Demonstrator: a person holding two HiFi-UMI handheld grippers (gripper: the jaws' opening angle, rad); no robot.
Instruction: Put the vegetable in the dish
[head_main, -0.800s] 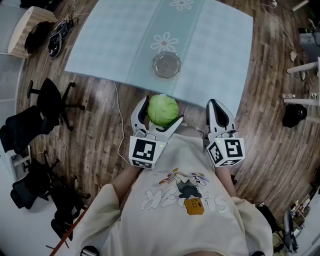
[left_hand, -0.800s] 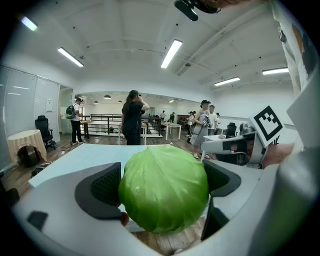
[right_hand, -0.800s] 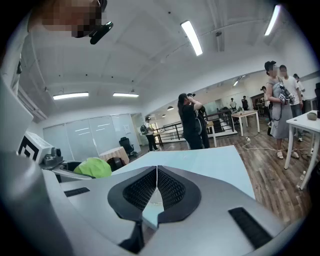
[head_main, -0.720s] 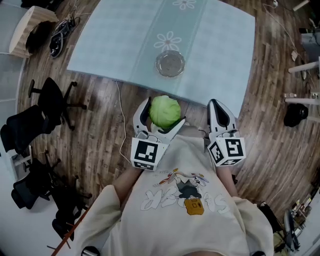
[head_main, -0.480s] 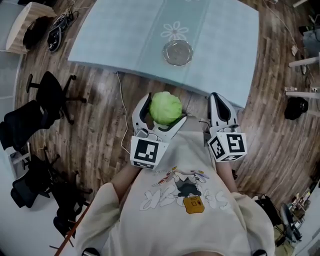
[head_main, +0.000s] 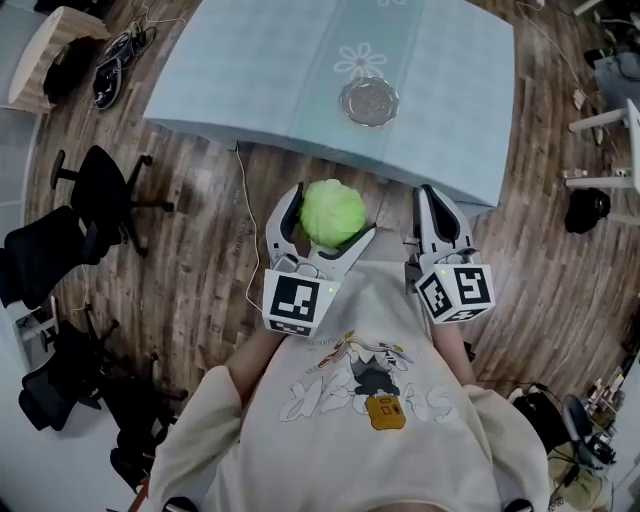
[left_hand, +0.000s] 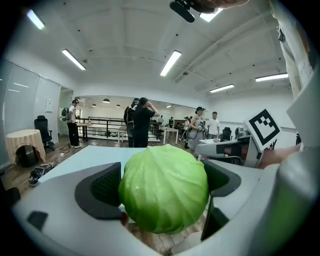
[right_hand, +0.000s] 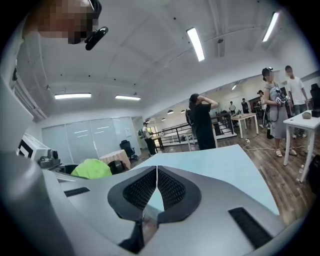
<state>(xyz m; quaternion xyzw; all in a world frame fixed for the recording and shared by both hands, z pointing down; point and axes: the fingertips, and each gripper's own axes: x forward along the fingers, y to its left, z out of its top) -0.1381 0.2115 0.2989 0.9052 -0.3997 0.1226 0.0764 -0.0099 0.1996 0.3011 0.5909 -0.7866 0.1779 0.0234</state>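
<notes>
A round green cabbage (head_main: 333, 213) sits between the wide-spread jaws of my left gripper (head_main: 327, 212), which is shut on it and holds it over the wood floor just short of the table's near edge. In the left gripper view the cabbage (left_hand: 164, 187) fills the gap between both dark pads. A small round glass dish (head_main: 368, 101) rests on the light blue table (head_main: 260, 70), beyond the cabbage. My right gripper (head_main: 434, 198) is level with the left one, to its right, its jaws shut on nothing (right_hand: 156, 176).
Black office chairs (head_main: 95, 195) stand on the floor to the left. A white cable (head_main: 243, 225) runs down from the table edge. A round wooden stool (head_main: 50, 45) with shoes beside it is at the far left. Several people stand beyond the table (left_hand: 142, 120).
The table and dish have slid up and to the right in the head view. The cabbage stays gripped in the left jaws, and the right gripper keeps its place.
</notes>
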